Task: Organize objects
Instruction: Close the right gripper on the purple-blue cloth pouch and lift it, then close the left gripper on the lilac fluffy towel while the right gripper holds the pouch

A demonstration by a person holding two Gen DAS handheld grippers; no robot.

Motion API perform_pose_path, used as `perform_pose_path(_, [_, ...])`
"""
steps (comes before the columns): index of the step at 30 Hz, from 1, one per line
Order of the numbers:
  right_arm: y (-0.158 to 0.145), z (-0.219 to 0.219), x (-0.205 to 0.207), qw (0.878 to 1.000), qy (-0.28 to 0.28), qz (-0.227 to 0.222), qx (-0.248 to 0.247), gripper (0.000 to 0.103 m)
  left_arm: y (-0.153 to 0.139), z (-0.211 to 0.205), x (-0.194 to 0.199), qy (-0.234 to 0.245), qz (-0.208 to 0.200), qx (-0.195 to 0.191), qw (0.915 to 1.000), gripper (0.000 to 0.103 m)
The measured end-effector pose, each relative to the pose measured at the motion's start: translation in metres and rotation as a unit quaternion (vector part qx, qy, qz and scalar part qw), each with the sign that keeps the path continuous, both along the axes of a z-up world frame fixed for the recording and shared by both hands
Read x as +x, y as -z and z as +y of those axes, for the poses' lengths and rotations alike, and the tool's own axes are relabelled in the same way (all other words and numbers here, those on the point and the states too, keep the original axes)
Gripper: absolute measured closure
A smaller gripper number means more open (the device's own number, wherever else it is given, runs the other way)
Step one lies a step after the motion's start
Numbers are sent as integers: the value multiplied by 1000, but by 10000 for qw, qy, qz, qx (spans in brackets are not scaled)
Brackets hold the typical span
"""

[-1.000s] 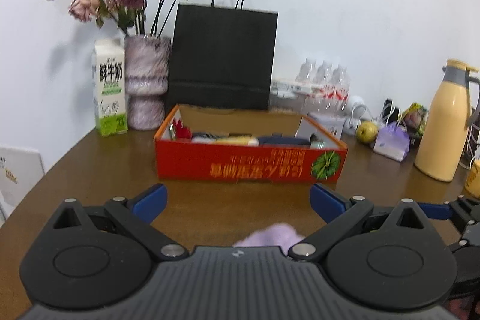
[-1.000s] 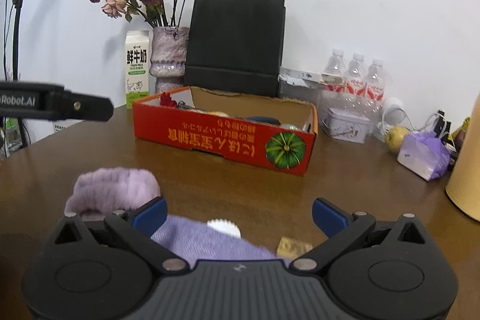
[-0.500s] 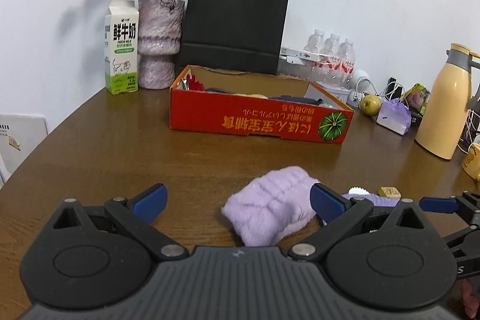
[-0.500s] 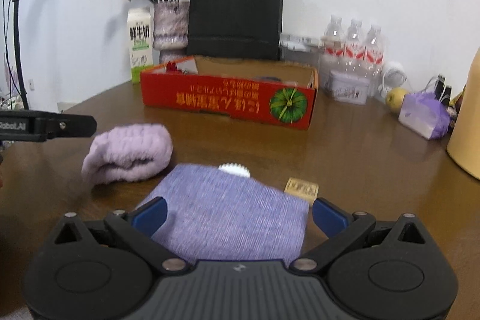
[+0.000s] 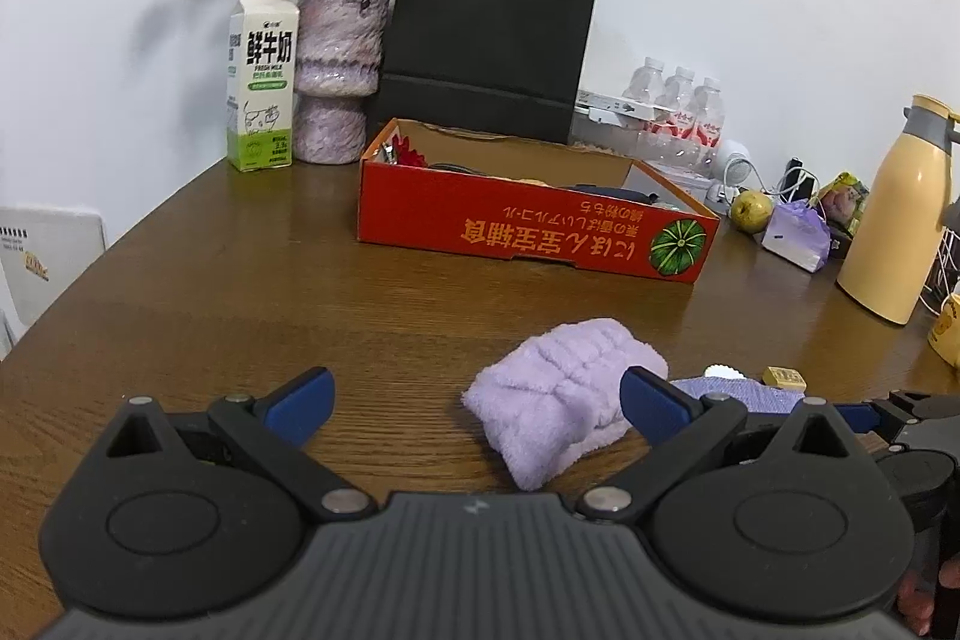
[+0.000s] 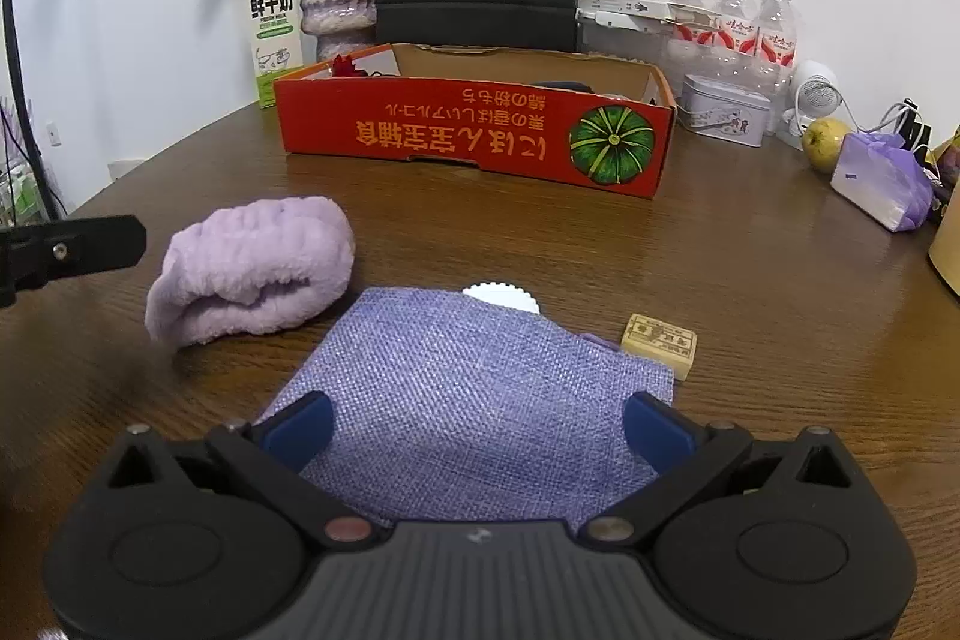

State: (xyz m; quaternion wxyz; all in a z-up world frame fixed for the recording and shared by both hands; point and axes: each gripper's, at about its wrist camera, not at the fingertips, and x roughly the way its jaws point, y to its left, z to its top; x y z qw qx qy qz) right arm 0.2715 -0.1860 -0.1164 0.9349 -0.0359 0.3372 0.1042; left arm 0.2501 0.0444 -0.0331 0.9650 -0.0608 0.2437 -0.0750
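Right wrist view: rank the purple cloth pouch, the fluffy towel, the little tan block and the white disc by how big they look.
1. Purple cloth pouch, though it lies nearest the camera.
2. Fluffy towel.
3. Tan block and white disc: unsure, since the pouch hides part of the disc.

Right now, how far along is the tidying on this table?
Done: some items already lie in the red box. In hand: nothing; the left hand-held gripper and right hand-held gripper are both open. Left: the fluffy purple towel, woven purple pouch, white cap and small tan block sit loose on the table.
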Motion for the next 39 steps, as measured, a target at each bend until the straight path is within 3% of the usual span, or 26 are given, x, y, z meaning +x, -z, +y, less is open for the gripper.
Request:
perform_pose_path(4, [-1, -1, 0, 10000, -35, -8, 29, 1, 0, 4, -1, -45, -3, -62, 10000, 0])
perform_pose_path(10, [-3, -1, -5, 9999, -69, -100, 42, 15, -1, 4, -2, -35, -40, -68, 10000, 0])
perform_pose_path(16, [-6, 1, -14, 9994, -245, -248, 45, 57, -2, 4, -4, -38, -45, -70, 10000, 0])
perform_pose_path(18, [-7, 3, -17, 9992, -286, -294, 22, 79, -2, 5, -4, -43, -49, -73, 10000, 0])
perform_pose_path(24, [-10, 1, -23, 9984, -361, -428, 96, 97, -2, 5, -3, -70, -34, -80, 9999, 0])
perform_pose_path(39, [-25, -18, -46, 9898, -204, -1327, 480, 99, 1, -5, 7, -20, 208, 113, 9997, 0])
